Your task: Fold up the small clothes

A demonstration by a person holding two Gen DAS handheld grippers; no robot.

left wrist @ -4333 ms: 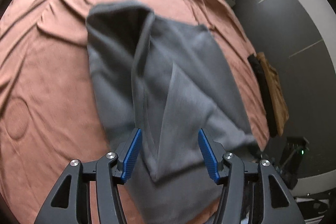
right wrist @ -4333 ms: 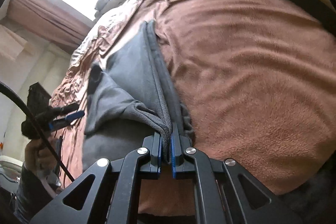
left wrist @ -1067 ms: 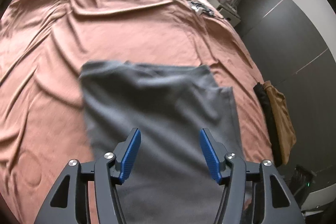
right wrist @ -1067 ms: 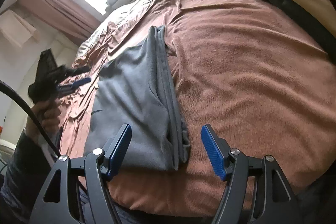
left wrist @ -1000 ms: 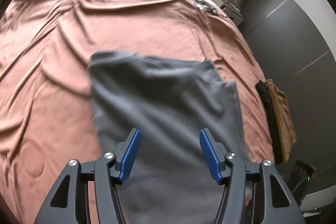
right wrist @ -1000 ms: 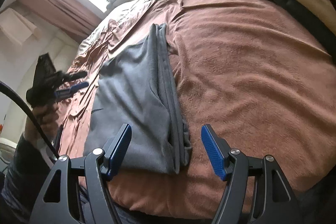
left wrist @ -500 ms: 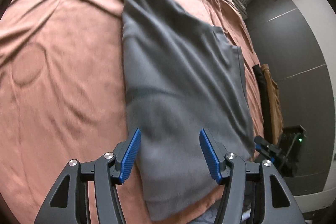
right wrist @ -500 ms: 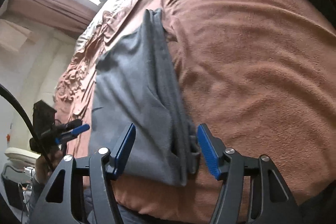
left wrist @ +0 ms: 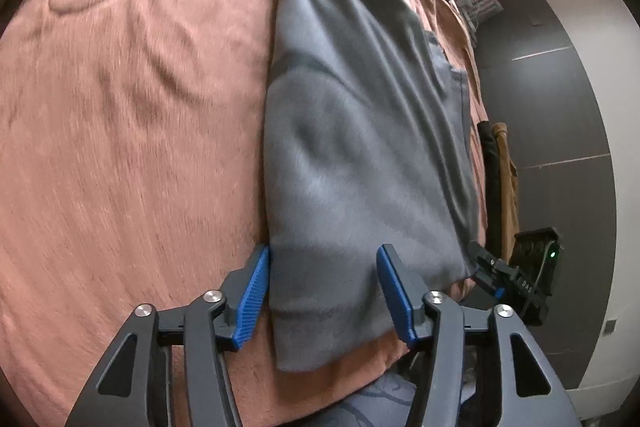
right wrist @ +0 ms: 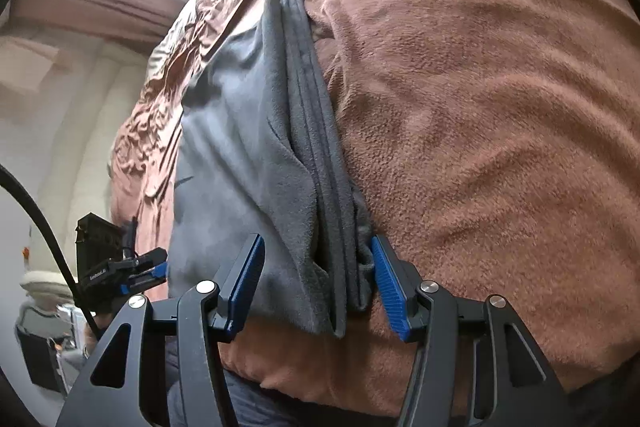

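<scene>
Brown blanket, unlabelled grey garment between both closing, unclamped grippers.

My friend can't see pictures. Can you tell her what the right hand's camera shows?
The right gripper is closing around the near corner of a folded grey garment lying on a brown blanket. The left gripper shows far left.

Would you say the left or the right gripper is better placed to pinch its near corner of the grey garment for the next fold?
Right, probably. The closing right gripper brackets the grey garment at its stacked corner edges; the left gripper, also closing, straddles flat cloth, its corner nearer the camera.
</scene>
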